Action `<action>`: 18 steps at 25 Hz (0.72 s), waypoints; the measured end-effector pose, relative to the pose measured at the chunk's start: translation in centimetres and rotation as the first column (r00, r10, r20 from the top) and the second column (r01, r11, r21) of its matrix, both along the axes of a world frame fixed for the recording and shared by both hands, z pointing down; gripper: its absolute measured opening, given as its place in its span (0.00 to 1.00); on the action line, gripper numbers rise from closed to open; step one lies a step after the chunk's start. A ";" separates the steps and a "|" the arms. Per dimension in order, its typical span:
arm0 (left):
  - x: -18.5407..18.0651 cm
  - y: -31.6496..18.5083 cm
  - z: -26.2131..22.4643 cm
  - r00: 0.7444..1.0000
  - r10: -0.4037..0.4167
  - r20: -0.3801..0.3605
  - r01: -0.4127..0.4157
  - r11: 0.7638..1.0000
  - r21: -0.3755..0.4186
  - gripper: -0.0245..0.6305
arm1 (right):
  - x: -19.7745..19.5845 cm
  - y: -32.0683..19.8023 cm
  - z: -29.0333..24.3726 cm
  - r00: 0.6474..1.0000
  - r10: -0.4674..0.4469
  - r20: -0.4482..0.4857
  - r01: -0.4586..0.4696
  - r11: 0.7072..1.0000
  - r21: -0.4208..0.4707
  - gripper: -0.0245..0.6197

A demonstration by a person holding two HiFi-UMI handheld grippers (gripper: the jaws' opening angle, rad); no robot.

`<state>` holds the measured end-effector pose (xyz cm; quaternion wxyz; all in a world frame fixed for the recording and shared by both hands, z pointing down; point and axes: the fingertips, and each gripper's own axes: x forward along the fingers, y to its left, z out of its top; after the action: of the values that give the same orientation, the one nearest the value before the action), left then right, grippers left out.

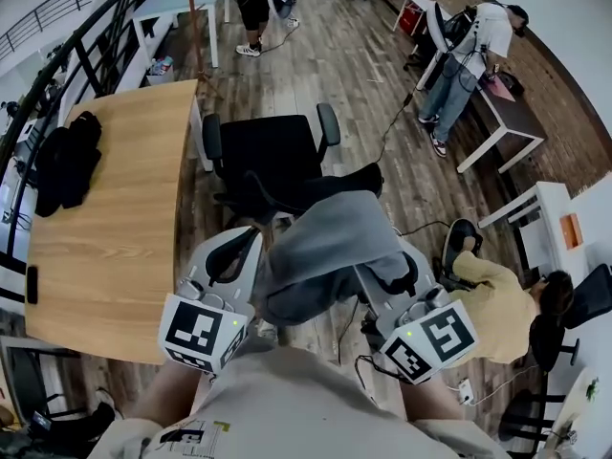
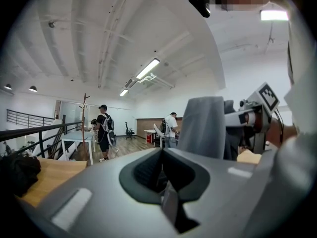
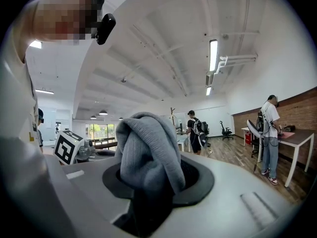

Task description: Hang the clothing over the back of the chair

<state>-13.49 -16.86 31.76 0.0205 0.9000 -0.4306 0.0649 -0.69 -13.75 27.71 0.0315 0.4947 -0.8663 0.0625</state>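
Note:
A grey clothing item [image 1: 330,242] hangs spread between my two grippers, just on my side of a black office chair [image 1: 268,151]. The chair's curved back [image 1: 330,189] lies right beyond the cloth. My left gripper [image 1: 239,249] is at the cloth's left edge and seems shut on it. In the left gripper view the clothing [image 2: 200,128] rises just right of the left gripper [image 2: 166,175]. My right gripper [image 1: 394,277] is shut on the right side of the cloth. A thick grey fold of the clothing [image 3: 148,148] bulges up out of the right gripper [image 3: 148,182].
A wooden table [image 1: 105,208] stands to the left with a black bundle [image 1: 69,161] on it. A person in yellow [image 1: 497,299] sits low at the right. Another person [image 1: 469,55] stands by a white desk [image 1: 507,122] at the far right.

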 end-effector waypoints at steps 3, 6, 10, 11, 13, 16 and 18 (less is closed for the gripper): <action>-0.5 -2.4 0.0 1.000 0.005 0.005 -0.005 1.000 -0.002 0.04 | -0.3 -2.0 -0.5 1.000 0.016 -0.009 -0.016 1.000 0.020 0.26; -0.7 -3.8 -0.1 1.000 0.013 0.009 -0.013 1.000 0.003 0.04 | -0.5 -3.2 -0.5 1.000 0.028 -0.009 -0.028 0.999 0.026 0.26; -0.4 -4.8 -0.1 1.000 0.024 0.004 -0.024 1.000 0.006 0.04 | -0.3 -4.2 -0.3 0.999 0.034 0.003 -0.034 0.999 0.015 0.26; -0.3 -4.9 0.0 1.000 0.026 0.001 -0.026 1.000 0.002 0.04 | -0.4 -4.3 -0.4 1.000 0.031 0.004 -0.031 0.999 0.011 0.26; 0.0 -5.3 0.0 1.000 0.027 -0.003 -0.027 1.000 0.000 0.04 | -0.4 -4.6 -0.5 1.000 0.020 0.001 -0.020 1.000 0.009 0.26; 0.4 -6.1 0.1 1.000 0.017 -0.010 -0.017 1.000 -0.005 0.04 | -0.1 -5.3 -0.6 1.000 0.005 0.002 -0.005 1.000 0.003 0.26; 0.9 -6.4 -0.1 1.000 0.011 -0.020 -0.011 1.000 -0.008 0.04 | 0.5 -5.6 -0.6 1.000 -0.004 0.004 0.004 1.000 -0.007 0.26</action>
<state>-12.63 -23.23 31.62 0.0280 0.9028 -0.4253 0.0577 -0.22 -19.32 27.12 0.0317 0.4925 -0.8672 0.0664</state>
